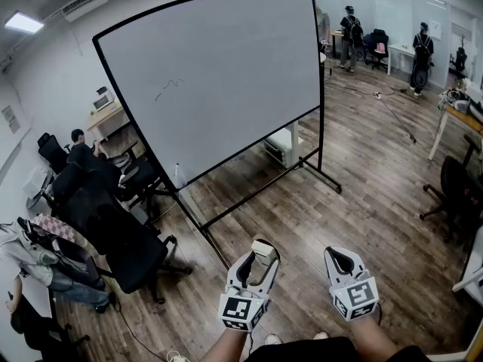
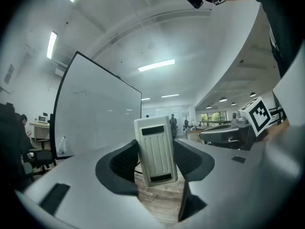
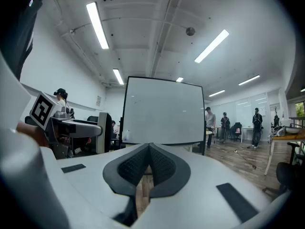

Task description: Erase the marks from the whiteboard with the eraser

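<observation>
Left gripper [image 1: 259, 260] low in the head view, fingers [image 2: 125, 161] clamped on the eraser [image 2: 156, 149]. Eraser is a pale ribbed block with dark slots, standing nearly upright between the pads and sticking up past the tips. Right gripper [image 1: 341, 258] is beside it and level with it. Its fingers [image 3: 133, 168] are pressed together with nothing between them.

Whiteboard [image 1: 219, 74] on a black-framed floor stand, straight ahead, well apart from both grippers. Neither gripper is touching it. The marks [image 1: 170, 87] are a faint thin squiggle in the upper left part of the board; the rest of the board looks clean. Small clear bottle [image 1: 179, 176] at the board's bottom edge, possibly a spray bottle, too small to tell.

Wood floor [image 1: 362, 164] under everything. Black office chairs [image 1: 128, 247] left of the board. People [image 1: 349, 32] stand at the back right. Bench [image 1: 460, 115] at the right edge.
</observation>
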{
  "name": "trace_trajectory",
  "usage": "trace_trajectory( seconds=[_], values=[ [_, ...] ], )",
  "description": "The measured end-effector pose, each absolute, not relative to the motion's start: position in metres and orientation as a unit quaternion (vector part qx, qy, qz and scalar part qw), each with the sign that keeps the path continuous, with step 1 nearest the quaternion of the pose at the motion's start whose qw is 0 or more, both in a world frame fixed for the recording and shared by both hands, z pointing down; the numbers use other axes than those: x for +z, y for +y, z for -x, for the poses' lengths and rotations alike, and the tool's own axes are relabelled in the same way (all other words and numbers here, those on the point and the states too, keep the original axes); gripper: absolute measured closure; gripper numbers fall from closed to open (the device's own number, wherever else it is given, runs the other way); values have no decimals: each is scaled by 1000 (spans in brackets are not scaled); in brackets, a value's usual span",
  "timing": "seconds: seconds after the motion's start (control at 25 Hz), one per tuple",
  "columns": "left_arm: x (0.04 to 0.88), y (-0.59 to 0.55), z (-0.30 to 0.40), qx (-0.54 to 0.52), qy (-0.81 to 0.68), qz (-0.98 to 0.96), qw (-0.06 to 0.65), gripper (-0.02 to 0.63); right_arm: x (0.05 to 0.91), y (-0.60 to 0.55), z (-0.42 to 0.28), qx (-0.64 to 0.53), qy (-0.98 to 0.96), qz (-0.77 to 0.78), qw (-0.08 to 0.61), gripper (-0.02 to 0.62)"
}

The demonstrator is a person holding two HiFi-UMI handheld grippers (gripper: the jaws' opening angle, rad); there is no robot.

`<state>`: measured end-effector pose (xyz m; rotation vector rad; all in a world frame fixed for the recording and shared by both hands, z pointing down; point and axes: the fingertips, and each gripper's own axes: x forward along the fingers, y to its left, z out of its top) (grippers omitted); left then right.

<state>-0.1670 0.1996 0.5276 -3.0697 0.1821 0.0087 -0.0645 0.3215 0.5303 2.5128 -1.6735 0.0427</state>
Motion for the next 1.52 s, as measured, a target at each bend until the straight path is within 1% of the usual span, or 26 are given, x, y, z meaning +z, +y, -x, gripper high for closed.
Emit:
trace_trajectory(
  seconds=[0.4,0.6,0.76,0.88,1.0,1.24,1.52],
  values=[
    [524,179,194,-2,87,995,42,359,529,302,87,6,-554,-830,71,577],
    [523,167,211,-1,85,995,43,359,522,292,102,-12,-550,-834,48,575],
    [518,152,224,10,87,995,36,359,521,279,112,-17,-547,-836,41,575],
    [517,142,229,14,91,995,41,359,523,266,116,-13,-554,-831,46,575],
    [518,125,226,16,107,994,29,359,520,247,113,-16,-568,-821,56,575],
    [523,83,200,13,135,990,24,359,512,202,77,-32,-580,-812,52,575],
    [506,43,138,15,182,983,27,359,495,161,-3,-47,-605,-794,40,575]
  ],
)
